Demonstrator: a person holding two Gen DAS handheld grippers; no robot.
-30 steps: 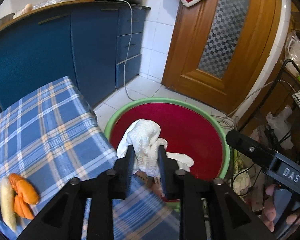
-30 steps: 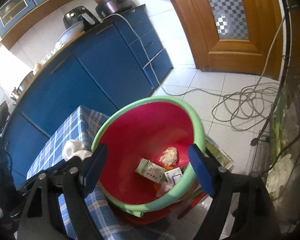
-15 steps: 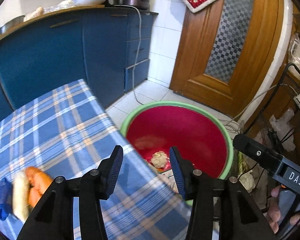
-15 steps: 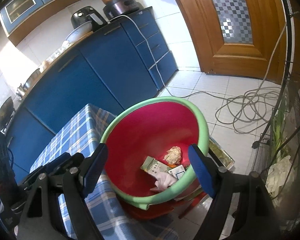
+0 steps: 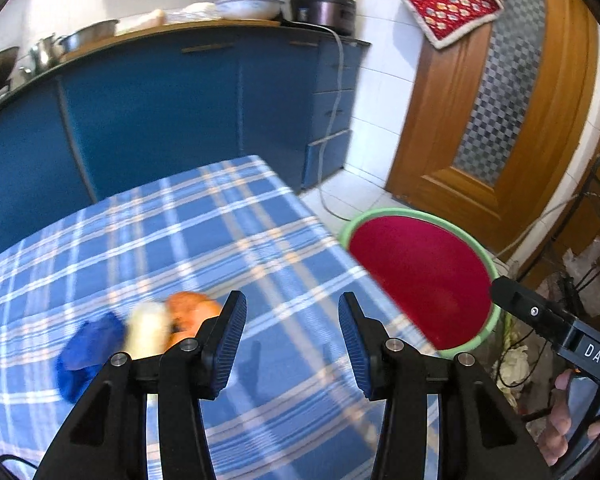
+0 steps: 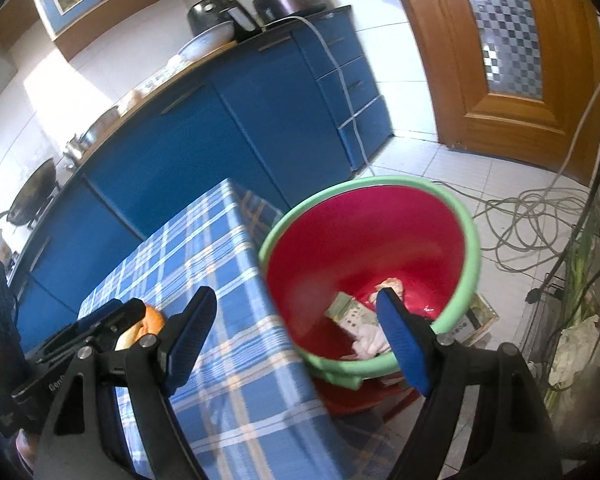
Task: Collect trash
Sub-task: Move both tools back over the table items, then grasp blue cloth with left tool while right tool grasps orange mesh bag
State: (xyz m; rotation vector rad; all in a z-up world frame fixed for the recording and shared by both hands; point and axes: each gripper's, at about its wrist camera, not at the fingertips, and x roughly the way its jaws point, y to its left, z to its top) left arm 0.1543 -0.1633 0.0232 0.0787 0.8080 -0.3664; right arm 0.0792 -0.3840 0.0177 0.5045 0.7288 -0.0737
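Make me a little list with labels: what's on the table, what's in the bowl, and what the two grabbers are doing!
Table: blue plaid tablecloth with a blurry blue scrap, pale yellow piece and orange piece
Bin: red basin with green rim beside the table
In bin: white crumpled cloth, printed packet
Left gripper: jaws open, empty
Right gripper: jaws open, empty

Blue plaid table (image 5: 228, 240) has three scraps sitting on it. Orange piece (image 5: 188, 312), pale yellow one (image 5: 146, 332) and a blue wrapper (image 5: 86, 348), all just left of the left claw's fingers.
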